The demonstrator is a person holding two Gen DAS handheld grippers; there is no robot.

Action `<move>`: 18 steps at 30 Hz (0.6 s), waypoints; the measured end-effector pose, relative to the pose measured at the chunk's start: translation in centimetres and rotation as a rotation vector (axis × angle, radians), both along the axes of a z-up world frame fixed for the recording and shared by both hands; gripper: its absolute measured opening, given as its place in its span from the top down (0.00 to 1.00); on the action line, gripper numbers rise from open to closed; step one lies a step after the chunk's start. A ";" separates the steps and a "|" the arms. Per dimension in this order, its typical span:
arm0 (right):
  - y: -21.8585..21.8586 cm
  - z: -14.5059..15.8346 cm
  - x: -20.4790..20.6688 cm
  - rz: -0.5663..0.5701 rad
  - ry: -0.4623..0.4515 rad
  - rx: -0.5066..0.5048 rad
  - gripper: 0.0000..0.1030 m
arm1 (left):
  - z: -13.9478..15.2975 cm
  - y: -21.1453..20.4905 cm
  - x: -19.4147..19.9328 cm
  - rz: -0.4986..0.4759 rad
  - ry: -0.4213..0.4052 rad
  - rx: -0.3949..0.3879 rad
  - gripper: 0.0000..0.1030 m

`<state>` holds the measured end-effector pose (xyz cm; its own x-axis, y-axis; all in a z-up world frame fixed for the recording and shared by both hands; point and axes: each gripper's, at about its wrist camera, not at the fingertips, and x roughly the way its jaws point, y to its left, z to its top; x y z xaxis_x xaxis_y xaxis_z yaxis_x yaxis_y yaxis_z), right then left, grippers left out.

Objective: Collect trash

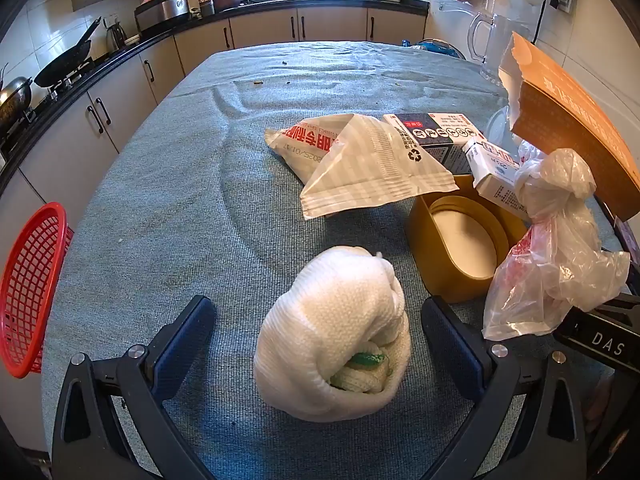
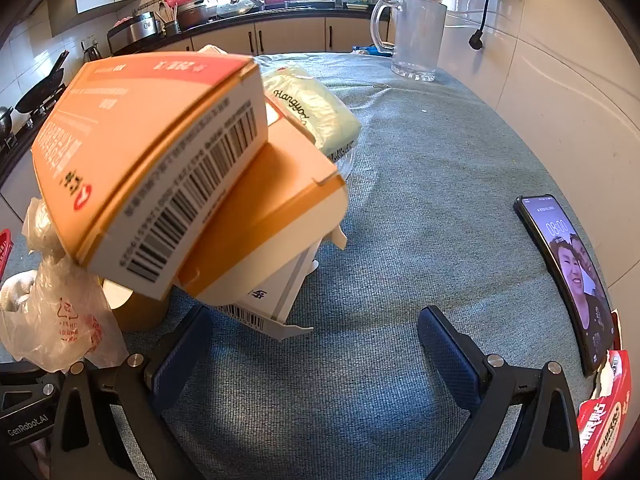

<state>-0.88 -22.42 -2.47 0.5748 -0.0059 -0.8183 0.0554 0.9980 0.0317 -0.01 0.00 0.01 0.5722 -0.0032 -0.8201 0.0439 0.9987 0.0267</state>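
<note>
White cloth bundle (image 1: 334, 332) btwn wide left gripper (image 1: 316, 340) fingers, untouched; right gripper (image 2: 316, 348) wide, empty.

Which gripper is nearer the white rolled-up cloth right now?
Left. The left gripper stands open with the white cloth between its fingers, untouched. The right gripper is open over bare tablecloth; the cloth sits far to its left.

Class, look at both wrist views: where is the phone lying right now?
The phone shows only in the right wrist view, on the blue-grey table cloth at its right edge, beside the tiled wall.
</note>
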 end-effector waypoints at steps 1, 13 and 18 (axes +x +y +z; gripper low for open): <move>0.0 0.0 0.0 0.000 0.000 -0.008 0.00 | 0.0 0.0 0.0 0.000 -0.003 -0.005 0.00; -1.7 1.8 -3.8 0.066 -0.015 0.049 0.00 | 1.8 0.8 -4.7 -0.022 -0.096 0.040 0.00; -1.8 4.2 -9.1 0.078 -0.129 0.076 0.00 | 3.9 1.4 -9.5 -0.031 -0.194 0.048 0.00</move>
